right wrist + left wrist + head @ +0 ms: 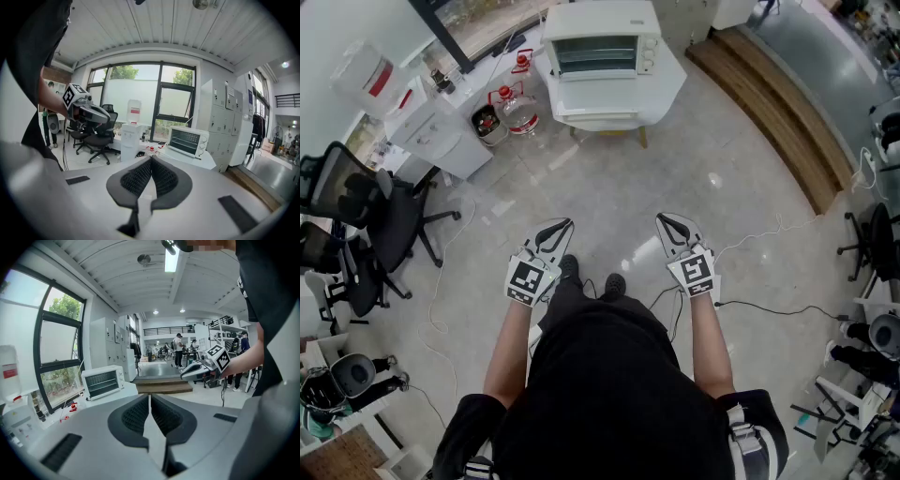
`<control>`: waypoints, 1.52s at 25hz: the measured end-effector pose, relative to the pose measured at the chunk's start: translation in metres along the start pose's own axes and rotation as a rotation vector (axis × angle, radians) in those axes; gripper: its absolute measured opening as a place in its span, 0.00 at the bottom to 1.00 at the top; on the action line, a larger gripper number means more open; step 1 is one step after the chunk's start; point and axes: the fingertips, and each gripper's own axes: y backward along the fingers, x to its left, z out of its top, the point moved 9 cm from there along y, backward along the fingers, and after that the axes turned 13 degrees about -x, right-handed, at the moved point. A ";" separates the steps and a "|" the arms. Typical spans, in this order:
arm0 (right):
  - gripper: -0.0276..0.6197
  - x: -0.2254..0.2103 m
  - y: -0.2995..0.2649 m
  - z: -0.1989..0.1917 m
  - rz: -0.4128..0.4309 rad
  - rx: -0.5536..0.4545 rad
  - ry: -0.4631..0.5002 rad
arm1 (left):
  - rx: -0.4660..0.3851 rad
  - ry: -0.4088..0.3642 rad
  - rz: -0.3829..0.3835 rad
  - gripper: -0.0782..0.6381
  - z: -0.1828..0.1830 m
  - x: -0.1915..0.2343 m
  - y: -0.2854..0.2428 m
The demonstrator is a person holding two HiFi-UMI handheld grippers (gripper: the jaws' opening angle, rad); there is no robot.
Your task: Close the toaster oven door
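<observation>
Toaster oven (600, 42) — sat at twelve o'clock on white table (667, 86), well apart from left gripper (565, 226) and right gripper (663, 220), both closed, empty. Door (598, 56) judged light, rigid, hinged — best pushed at free edge.

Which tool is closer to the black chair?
Left. In the head view, the left tool is right of the black chair; the right tool is farther right.

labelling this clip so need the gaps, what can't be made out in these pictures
- Toaster oven door, open or shut: too far and small in every view.
- Oven knobs, their settings: too small, head view.
- Shoes: partly hidden by the person's body, head view.
</observation>
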 end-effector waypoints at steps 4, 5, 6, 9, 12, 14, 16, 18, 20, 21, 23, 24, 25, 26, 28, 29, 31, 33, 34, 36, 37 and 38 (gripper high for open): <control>0.07 0.002 -0.006 -0.001 -0.011 -0.001 -0.005 | 0.010 -0.023 -0.028 0.16 -0.001 0.006 -0.001; 0.07 0.005 -0.008 0.000 -0.008 0.001 -0.003 | 0.010 -0.019 -0.026 0.16 -0.002 0.008 0.002; 0.07 0.007 -0.010 0.001 -0.001 0.003 -0.002 | 0.010 -0.014 -0.020 0.16 -0.002 0.009 0.006; 0.07 0.008 -0.010 0.004 0.016 0.004 0.006 | 0.012 -0.014 -0.004 0.16 0.000 0.008 0.010; 0.07 0.009 -0.009 0.005 0.018 -0.005 0.006 | 0.011 -0.019 0.006 0.16 0.001 0.005 0.013; 0.07 0.013 -0.008 0.006 0.016 -0.019 -0.004 | 0.011 -0.014 0.021 0.16 0.000 0.005 0.020; 0.07 0.017 -0.007 0.007 0.022 -0.037 -0.018 | 0.009 -0.004 0.041 0.16 -0.002 0.006 0.025; 0.07 0.016 -0.007 0.007 0.027 -0.045 -0.023 | 0.006 0.003 0.058 0.16 -0.004 0.006 0.027; 0.07 0.013 -0.009 0.008 0.029 -0.045 -0.022 | 0.006 0.008 0.068 0.16 -0.005 0.008 0.027; 0.07 0.012 -0.011 0.008 0.029 -0.043 -0.023 | 0.006 0.012 0.071 0.16 -0.005 0.009 0.028; 0.07 0.012 -0.013 0.008 0.030 -0.037 -0.026 | 0.008 0.022 0.075 0.16 -0.008 0.011 0.031; 0.07 0.013 -0.014 0.007 0.031 -0.035 -0.027 | 0.009 0.028 0.076 0.16 -0.009 0.011 0.033; 0.07 0.014 -0.014 0.007 0.032 -0.035 -0.027 | 0.008 0.033 0.078 0.16 -0.011 0.011 0.034; 0.07 0.015 -0.015 0.008 0.032 -0.035 -0.027 | 0.006 0.039 0.080 0.16 -0.012 0.012 0.035; 0.09 0.016 -0.019 0.009 0.028 -0.033 -0.024 | 0.000 0.046 0.079 0.16 -0.014 0.015 0.034; 0.09 0.016 -0.022 0.009 0.025 -0.032 -0.024 | 0.000 0.046 0.074 0.16 -0.014 0.018 0.033; 0.12 0.015 -0.030 0.010 0.023 -0.031 -0.026 | 0.002 0.038 0.066 0.16 -0.015 0.026 0.029; 0.18 0.016 -0.039 0.009 0.029 -0.028 -0.020 | -0.002 0.032 0.077 0.16 -0.016 0.035 0.025; 0.23 0.016 -0.043 0.009 0.031 -0.024 -0.012 | -0.009 0.032 0.094 0.16 -0.016 0.040 0.024; 0.43 0.017 -0.051 0.010 0.017 -0.019 0.017 | -0.033 0.032 0.137 0.40 -0.016 0.050 0.023; 0.62 0.017 -0.056 0.012 0.001 -0.022 0.035 | -0.043 0.031 0.152 0.51 -0.016 0.057 0.023; 0.76 0.017 -0.061 0.013 -0.017 -0.030 0.053 | -0.050 0.030 0.158 0.51 -0.017 0.063 0.022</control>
